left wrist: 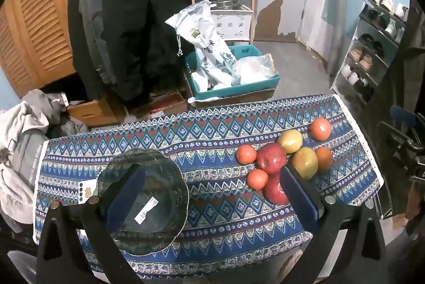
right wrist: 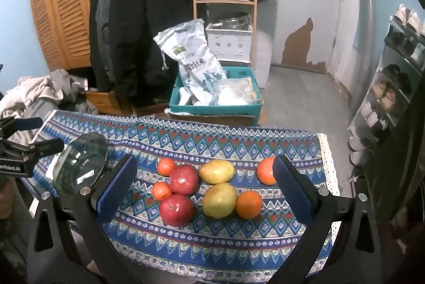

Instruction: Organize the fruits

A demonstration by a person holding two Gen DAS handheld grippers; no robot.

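in the left wrist view the left hand-held gripper [left wrist: 212, 191] fills the bottom of the frame, its blue-padded fingers [left wrist: 300, 193] spread wide and pinching nothing. a glass plate [left wrist: 148, 204] with a white label lies at lower left on the desk [left wrist: 212, 135], which is covered by a patterned blue cloth; the left finger overlaps the plate in the picture, but whether it touches cannot be told. the fruit sits in a cluster at centre right: two red apples [left wrist: 271, 157], two yellow-green mangoes [left wrist: 305, 161], and several oranges [left wrist: 321, 128], the farthest orange set a little apart toward the upper right.

in the right wrist view the right hand-held gripper [right wrist: 204, 188] is likewise spread wide and holds nothing, and the fruit cluster lies between its fingers in the middle of the frame. one orange [right wrist: 265, 171] shows just beside the right finger. the glass plate sits at the left edge of the frame.
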